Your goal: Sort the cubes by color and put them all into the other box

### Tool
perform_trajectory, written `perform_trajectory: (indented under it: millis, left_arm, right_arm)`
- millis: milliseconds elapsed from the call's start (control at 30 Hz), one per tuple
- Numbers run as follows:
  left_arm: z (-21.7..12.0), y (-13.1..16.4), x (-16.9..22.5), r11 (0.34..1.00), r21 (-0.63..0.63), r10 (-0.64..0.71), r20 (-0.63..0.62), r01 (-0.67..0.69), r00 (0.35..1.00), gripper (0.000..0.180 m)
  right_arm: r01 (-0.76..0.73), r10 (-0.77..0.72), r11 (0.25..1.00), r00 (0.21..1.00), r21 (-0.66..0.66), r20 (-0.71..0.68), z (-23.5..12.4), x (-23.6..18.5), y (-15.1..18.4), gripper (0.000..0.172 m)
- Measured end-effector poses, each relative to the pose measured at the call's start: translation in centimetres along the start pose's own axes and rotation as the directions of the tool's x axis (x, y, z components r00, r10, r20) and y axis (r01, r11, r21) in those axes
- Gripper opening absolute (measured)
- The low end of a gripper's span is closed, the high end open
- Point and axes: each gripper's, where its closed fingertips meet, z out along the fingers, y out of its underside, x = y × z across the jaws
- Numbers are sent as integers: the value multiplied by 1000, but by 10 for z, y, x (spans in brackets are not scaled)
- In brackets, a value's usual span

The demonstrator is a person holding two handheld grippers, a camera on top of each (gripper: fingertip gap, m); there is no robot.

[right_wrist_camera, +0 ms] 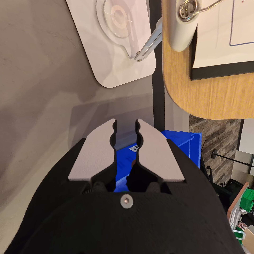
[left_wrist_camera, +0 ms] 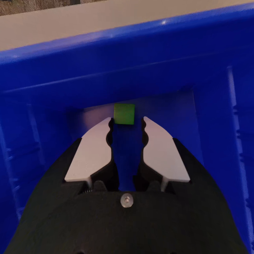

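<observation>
Glossy blue plastic box point(left_wrist_camera: 137, 68); matt green cube point(left_wrist_camera: 124, 114); wood-grain tabletop point(right_wrist_camera: 206, 96); smooth grey table point(right_wrist_camera: 34, 82).

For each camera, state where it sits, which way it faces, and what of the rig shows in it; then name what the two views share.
Left wrist view: mounted on the left gripper, looking along its jaws down into a blue box; a green cube lies on the floor just past the open fingertips.
Right wrist view: mounted on the right gripper, facing a grey table with a white pad; jaws apart, nothing between them.
Shared: only blue box plastic; whether it is the same box cannot be told.
</observation>
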Motion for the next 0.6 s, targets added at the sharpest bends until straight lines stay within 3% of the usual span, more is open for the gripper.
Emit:
perform_trajectory:
  millis: [67, 333, 467, 600]
  left_arm:
    - [5, 5, 1, 999, -29, 16, -2, -16, 1000, 30]
    - [-7, -2, 1, 999, 17, 35, -10, -34, 999, 29]
    - [-37, -18, 4, 993, 112, 47, -30, -44, 998, 29]
    - [-90, -38, 14, 967, 255, 55, -108, -26, 993, 29]
  right_arm:
    - [0, 0, 1000, 1000, 2, -3, 0, 0, 0, 26]
    - [15, -15, 1000, 1000, 24, -24, -3, 2, -6, 24]
    - [27, -22, 997, 998, 73, -64, -11, 8, -14, 24]
    - [64, -41, 985, 989, 163, -144, -27, 19, -30, 24]
